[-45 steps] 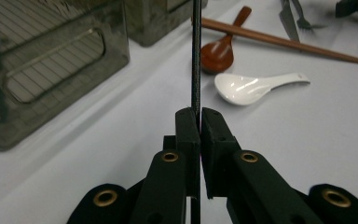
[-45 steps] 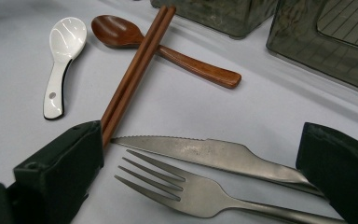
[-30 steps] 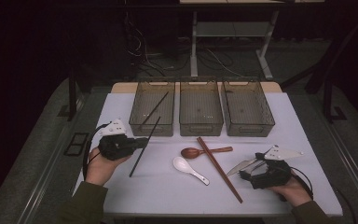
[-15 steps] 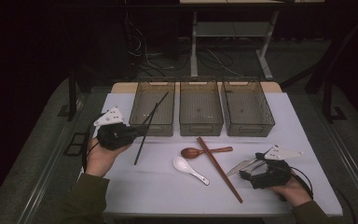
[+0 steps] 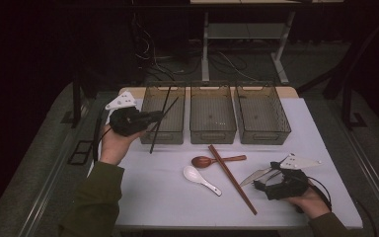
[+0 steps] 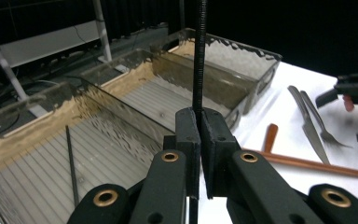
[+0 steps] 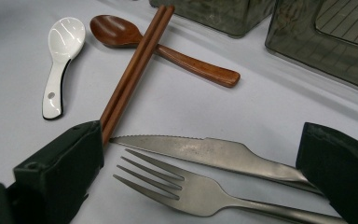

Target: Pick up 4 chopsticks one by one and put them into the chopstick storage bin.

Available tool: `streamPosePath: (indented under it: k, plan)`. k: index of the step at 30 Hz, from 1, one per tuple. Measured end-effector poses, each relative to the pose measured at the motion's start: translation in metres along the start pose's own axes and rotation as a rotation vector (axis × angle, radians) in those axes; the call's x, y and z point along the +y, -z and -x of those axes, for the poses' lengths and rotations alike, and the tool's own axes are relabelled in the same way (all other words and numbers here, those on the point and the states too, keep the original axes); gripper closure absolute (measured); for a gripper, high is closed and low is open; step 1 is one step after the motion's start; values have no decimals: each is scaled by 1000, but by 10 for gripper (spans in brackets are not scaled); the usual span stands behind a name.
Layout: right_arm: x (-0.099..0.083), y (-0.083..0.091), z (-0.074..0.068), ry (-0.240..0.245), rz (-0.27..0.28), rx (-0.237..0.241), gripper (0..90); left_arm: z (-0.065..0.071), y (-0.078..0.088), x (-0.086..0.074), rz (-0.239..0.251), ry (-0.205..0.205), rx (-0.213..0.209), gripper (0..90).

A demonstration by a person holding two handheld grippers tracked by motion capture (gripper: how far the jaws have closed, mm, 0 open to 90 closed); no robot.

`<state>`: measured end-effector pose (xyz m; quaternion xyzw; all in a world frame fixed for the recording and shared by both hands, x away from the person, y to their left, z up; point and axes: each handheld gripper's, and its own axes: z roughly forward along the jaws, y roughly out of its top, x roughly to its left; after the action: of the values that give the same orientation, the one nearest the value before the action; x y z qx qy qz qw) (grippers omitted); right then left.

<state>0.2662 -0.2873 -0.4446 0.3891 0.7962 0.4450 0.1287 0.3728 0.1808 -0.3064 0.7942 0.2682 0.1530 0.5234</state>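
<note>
Right gripper (image 5: 262,181): lay at the near right of the table (image 5: 168,197) in the person's right hand (image 5: 308,201); its jaws stood wide apart, clasping nothing, on either side of the knife and fork.
Knife (image 7: 214,154): lay flat on the table between the right gripper's jaws, serrated edge showing, tip pointing left toward the brown chopsticks.
Fork (image 7: 177,184): lay just beside the knife on its near side, tines pointing the same way.
Brown chopsticks (image 5: 232,178): a pair lying together, slanting from near right to far left in the middle of the table and crossing over the wooden spoon's handle.
White spoon (image 5: 201,178): lay left of the brown chopsticks, bowl to the far left.
Wooden spoon (image 5: 217,160): lay just beyond the white spoon, bowl to the left, handle running right under the brown chopsticks.
Left gripper (image 5: 154,117): was held up at the far left in the left hand (image 5: 112,143), jaws clamped on the black chopstick.
Black chopstick (image 6: 199,60): was pinched between the left gripper's jaws, off the table, slanting across the near wall of the left bin.
Left bin (image 5: 154,129): the leftmost of three clear bins along the far edge; another black chopstick (image 6: 72,165) lay on its floor.
Middle bin (image 5: 212,129): stood beside it.
Right bin (image 5: 262,131): stood furthest right.
</note>
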Motion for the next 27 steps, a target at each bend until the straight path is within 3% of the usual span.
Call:
streamPosePath:
  k: [9, 16, 23, 27]
  plan:
    - [0, 0, 0, 1, -2, 2, 5, -22, -13, 29, 19, 23, 9, 856]
    - [0, 0, 1, -4, -1, 3, 5, -41, -26, 47, 36, 31, 46, 856]
    - [0, 0, 0, -2, -1, 3, 5, -57, -43, 50, 21, 50, 108, 856]
    - [0, 0, 1, 0, -2, 5, 5, -68, -54, 42, -26, 80, 134, 856]
